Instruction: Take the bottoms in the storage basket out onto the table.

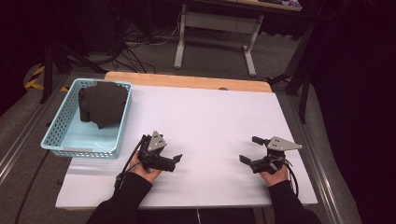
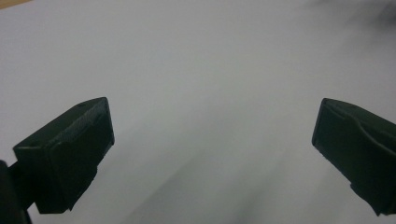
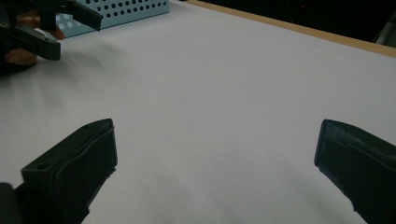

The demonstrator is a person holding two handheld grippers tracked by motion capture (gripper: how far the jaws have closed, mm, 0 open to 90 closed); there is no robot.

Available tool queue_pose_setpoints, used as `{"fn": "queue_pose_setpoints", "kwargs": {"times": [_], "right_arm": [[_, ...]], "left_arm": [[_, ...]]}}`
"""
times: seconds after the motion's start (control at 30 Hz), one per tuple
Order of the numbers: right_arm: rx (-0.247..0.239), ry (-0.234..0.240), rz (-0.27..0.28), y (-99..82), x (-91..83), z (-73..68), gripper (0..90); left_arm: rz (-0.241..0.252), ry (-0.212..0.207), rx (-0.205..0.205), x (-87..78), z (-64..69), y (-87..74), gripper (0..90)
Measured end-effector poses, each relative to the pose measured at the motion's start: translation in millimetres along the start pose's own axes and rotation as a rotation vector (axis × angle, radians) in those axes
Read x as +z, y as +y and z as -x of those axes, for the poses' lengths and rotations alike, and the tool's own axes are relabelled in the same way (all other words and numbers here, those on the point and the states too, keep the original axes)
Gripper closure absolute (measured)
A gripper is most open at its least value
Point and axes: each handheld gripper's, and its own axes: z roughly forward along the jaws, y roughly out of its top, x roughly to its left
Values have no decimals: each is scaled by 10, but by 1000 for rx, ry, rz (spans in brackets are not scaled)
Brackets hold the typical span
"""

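Observation:
A light blue perforated basket [image 1: 79,150] stands at the table's left side, and a bundle of black cloth [image 1: 103,103] lies in its far end. My left gripper [image 1: 172,151] rests low over the white table top [image 1: 210,116], right of the basket, pointing right. Its jaws are wide open over bare white surface [image 2: 212,135]. My right gripper [image 1: 248,149] is at the right side of the table, pointing left, open with nothing between its jaws [image 3: 215,149]. The right gripper view also shows the left gripper [image 3: 46,28] and the basket [image 3: 121,11] farther off.
A wooden table edge [image 1: 187,80] borders the white top at the far side. Metal rails run along both sides of the table. Beyond it are a desk frame [image 1: 212,28] and cables on the floor.

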Motion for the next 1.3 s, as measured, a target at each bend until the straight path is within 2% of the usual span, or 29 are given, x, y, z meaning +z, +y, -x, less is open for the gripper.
{"fn": "queue_pose_setpoints", "kwargs": {"times": [0.2,0.3,0.5,0.57,0.63,0.77,0.83,1.03,1.3], "right_arm": [[-7,4,-1,3,6,-8,0],[-3,13,-2,2,12,-7,0],[7,19,-13,2,23,-13,0],[8,22,-15,4,25,-15,0],[7,23,-15,4,25,-16,0],[11,25,-17,2,32,-14,0],[15,26,-21,0,36,-14,0],[14,26,-24,-1,44,-15,0],[13,30,-33,0,60,-22,0]], "left_arm": [[25,-7,18,-26,15,2,1],[26,-15,5,-29,10,-2,1],[34,-25,16,-40,27,12,1],[47,-35,-5,-60,22,31,1],[50,-38,-7,-69,24,43,2],[44,-16,65,-135,93,135,10],[39,-17,82,-151,118,165,11],[26,-35,81,-162,144,211,12],[23,-56,51,-216,104,296,13]]}}
